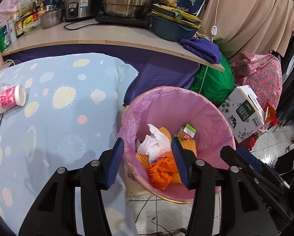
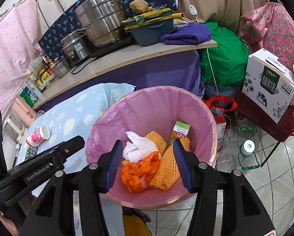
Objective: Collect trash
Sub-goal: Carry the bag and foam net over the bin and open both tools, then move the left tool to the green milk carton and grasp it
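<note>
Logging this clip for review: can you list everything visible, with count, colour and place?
Plastic-lined bin: one, pink, on the floor beside the table.
Crumpled paper towel: one, white, in the bin.
Foam fruit nets: at least two, orange, in the bin.
Crumpled plastic bag: one, orange, in the bin.
Small carton: one, green, in the bin.
Paper cup: one, pink-white, lying on the blue tablecloth.
Left gripper: open, empty, above the bin.
Right gripper: open, empty, above the bin.

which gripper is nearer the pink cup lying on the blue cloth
Left. The left gripper hangs at the bin's rim beside the cloth, nearer the pink cup; the right gripper hangs over the bin, farther off.
</note>
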Demonstrator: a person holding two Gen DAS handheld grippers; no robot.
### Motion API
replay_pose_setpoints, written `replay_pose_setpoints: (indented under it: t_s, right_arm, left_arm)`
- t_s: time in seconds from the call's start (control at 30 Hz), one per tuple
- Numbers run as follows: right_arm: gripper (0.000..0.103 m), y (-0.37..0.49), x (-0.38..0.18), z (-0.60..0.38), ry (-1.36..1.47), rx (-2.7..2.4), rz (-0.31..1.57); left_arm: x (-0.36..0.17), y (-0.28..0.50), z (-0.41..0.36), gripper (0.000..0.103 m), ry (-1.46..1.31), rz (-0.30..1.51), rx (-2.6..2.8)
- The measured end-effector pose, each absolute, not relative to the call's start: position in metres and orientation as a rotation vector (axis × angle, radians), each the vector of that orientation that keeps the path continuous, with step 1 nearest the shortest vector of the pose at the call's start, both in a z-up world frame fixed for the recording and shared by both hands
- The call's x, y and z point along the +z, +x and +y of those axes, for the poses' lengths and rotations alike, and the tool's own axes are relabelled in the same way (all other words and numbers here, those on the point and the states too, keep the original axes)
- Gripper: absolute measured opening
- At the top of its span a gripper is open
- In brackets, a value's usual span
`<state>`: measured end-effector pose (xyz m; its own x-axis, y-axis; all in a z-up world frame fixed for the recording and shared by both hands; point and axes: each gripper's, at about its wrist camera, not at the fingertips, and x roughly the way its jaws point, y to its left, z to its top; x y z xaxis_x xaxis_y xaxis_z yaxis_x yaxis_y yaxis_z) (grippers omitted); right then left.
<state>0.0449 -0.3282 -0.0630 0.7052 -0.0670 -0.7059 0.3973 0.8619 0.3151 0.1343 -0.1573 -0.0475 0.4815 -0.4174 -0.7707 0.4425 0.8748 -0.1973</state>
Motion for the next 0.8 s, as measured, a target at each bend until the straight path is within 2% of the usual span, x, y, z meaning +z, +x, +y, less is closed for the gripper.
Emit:
replay_pose_setpoints:
  t_s: [0.4, 0.53, 0.8]
  right_arm:
    - [0.054, 0.053, -0.052, -0.278, 0.418, -0.174, 0.752]
    - [0.054, 0.061, -0.053, -0.255, 0.403, -0.127, 0.767]
    - [0.054, 0.077, -0.056, -0.204, 0.353, -0.039, 0.802]
  left_arm:
    - [-0.04, 0.128, -0.091, 0.048, 0.047, 0.884, -0.37]
    - [-0.04, 0.128, -0.052, 0.062, 0.045, 0.874, -0.273]
    - [-0.049, 0.134, 0.045, 0.066, -0.031, 0.897, -0.078]
